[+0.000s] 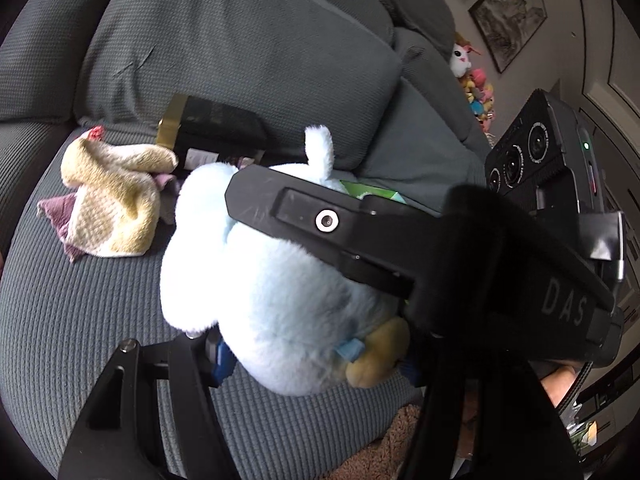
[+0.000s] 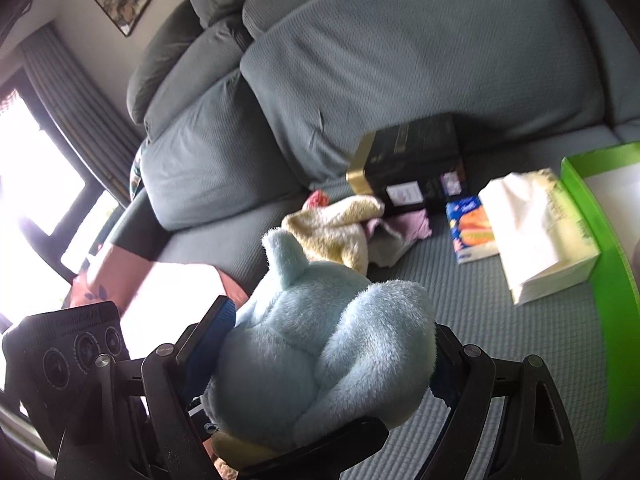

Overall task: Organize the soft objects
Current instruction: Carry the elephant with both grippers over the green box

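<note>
A pale blue plush toy (image 1: 276, 304) with yellow feet is held over the grey sofa seat (image 1: 80, 340). My left gripper (image 1: 312, 364) is shut on its lower body. My right gripper (image 2: 332, 348) is also shut on the plush toy (image 2: 320, 356), its blue pads pressing both sides; in the left wrist view the right gripper's finger (image 1: 320, 220) crosses over the toy. A crumpled yellow and white cloth (image 1: 116, 204) with a purple cloth under it lies on the seat to the left; it also shows in the right wrist view (image 2: 340, 228).
A black and gold box (image 2: 412, 160) leans against the back cushion. A blue tissue pack (image 2: 470, 228), a white tissue pack (image 2: 540, 232) and a green tray (image 2: 600, 216) sit at the right. A pink pillow (image 2: 160, 284) lies at the left. Colourful plush toys (image 1: 476, 84) sit far off.
</note>
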The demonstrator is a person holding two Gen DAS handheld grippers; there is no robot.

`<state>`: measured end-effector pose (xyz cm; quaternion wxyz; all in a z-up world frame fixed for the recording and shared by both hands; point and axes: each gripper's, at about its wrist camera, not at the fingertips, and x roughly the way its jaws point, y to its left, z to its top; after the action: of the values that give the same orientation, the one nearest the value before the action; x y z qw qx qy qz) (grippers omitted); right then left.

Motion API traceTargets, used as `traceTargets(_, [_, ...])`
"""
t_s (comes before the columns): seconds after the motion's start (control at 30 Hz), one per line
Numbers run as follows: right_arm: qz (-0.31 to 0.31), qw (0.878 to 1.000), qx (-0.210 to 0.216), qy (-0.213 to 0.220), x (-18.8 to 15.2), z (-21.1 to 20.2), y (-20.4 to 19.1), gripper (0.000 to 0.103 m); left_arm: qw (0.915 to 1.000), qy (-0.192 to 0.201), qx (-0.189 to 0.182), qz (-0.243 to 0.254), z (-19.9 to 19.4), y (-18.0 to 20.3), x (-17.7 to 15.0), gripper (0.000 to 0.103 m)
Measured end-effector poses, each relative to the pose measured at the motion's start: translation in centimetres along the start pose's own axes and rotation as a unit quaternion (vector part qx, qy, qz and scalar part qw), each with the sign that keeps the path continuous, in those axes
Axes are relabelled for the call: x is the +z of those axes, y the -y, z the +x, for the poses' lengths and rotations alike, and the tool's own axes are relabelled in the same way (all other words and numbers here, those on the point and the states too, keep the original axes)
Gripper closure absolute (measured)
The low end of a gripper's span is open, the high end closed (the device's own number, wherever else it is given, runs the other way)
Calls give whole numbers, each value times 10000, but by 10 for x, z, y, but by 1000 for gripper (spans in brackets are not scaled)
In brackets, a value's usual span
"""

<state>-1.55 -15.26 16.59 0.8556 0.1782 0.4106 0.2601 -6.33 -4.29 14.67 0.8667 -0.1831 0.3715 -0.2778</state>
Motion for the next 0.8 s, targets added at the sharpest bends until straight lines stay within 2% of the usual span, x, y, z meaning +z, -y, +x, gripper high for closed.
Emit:
traceTargets(0.23, [0,9976,36,686,6,-47,18,17,9976,174,-93,660,11,50,11,42])
traceTargets(0.43, [415,9917,26,1214,3,-89,54,17,9918,83,-225,1256,38,99,9,42])
traceTargets(0.67, [1230,9759,-123,1798,-9,-131,110,17,9831,-134,-582,1729,83,144,7,42])
traceTargets(0.8, [1515,9657,-368,2075,-18,-147,132,16,9793,-332,-874,1794,111,156,6,41])
